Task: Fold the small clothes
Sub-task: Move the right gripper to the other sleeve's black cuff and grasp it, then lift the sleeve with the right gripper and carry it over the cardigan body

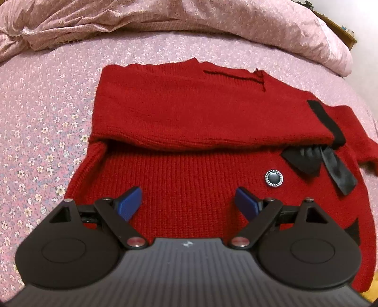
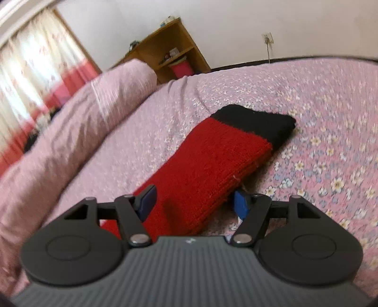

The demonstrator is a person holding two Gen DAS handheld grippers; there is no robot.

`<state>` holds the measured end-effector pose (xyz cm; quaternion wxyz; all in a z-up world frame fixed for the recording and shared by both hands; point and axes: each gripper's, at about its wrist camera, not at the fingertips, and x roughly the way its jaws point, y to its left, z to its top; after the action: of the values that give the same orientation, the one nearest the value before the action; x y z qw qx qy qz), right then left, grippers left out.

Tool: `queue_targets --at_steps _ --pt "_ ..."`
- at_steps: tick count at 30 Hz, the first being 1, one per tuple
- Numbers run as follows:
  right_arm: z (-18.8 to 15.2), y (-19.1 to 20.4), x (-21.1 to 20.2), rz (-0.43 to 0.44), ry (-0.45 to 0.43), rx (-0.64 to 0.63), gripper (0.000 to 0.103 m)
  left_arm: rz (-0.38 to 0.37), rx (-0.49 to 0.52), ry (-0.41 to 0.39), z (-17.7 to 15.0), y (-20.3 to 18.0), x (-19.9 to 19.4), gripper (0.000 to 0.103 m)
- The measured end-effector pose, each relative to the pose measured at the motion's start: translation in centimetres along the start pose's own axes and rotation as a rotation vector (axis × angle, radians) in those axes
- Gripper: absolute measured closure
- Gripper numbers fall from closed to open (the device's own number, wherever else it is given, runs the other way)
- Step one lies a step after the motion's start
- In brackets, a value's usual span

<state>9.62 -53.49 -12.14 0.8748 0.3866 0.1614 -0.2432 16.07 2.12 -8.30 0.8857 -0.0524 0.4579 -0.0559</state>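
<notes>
A small red knit sweater [image 1: 189, 113] lies on the bed, its far half folded over the near half. It has a silver-rimmed button [image 1: 274, 178] and a black bow [image 1: 319, 163] on the right. My left gripper [image 1: 189, 203] is open just above the sweater's near part and holds nothing. In the right wrist view a red sleeve [image 2: 203, 165] with a black cuff [image 2: 259, 120] stretches away across the bed. My right gripper [image 2: 195, 203] is open, with the sleeve's near end lying between its blue pads [image 2: 241, 205].
The bed has a pink floral sheet [image 1: 47, 141]. A rumpled pink duvet [image 1: 141, 21] lies along the far side, also in the right wrist view [image 2: 82, 122]. A wooden shelf [image 2: 170, 54], a curtained window [image 2: 35, 70] and a wall socket [image 2: 267, 39] stand beyond the bed.
</notes>
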Motion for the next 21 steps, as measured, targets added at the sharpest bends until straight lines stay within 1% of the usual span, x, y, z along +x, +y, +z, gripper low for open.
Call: queue_targets --at_steps 3,5,6,7,8,9,10,13,16,21 --pt "0.7 -1.5 0.2 0.078 -0.007 0.098 0.035 0.015 0.024 -0.002 -0.1 -0.4 0.1 0.014" --pt "1.1 -1.7 0.5 0.084 -0.012 0.113 0.043 0.020 0.031 -0.003 -0.2 -0.6 0.1 0.014" --pt "1.3 -1.6 0.7 0.074 -0.010 0.101 0.051 0.019 0.030 -0.003 -0.2 -0.6 0.1 0.014" --pt "1.4 -1.3 0.9 0.055 -0.008 0.085 0.069 0.016 0.024 -0.002 -0.1 -0.6 0.1 0.014" --pt "1.5 -1.0 1.0 0.029 -0.001 0.061 0.080 0.013 0.016 0.000 -0.1 -0.5 0.0 0.014" --pt "1.6 -0.7 0.8 0.015 0.002 0.047 0.085 0.007 0.005 0.002 0.0 -0.4 -0.1 0.014" --pt "1.5 -0.2 0.5 0.019 -0.006 0.023 0.087 0.000 -0.005 0.003 0.0 -0.2 -0.3 0.014" --pt "1.4 2.3 -0.8 0.037 -0.043 -0.130 0.089 -0.019 -0.021 0.003 0.1 0.3 -0.7 0.014" --pt "1.3 5.1 -2.5 0.115 -0.060 -0.230 0.090 -0.020 -0.032 0.000 -0.1 0.6 -1.0 0.014" --pt "1.0 10.3 -4.8 0.258 -0.049 -0.312 0.090 -0.013 -0.049 -0.004 -0.4 1.2 -1.9 0.014"
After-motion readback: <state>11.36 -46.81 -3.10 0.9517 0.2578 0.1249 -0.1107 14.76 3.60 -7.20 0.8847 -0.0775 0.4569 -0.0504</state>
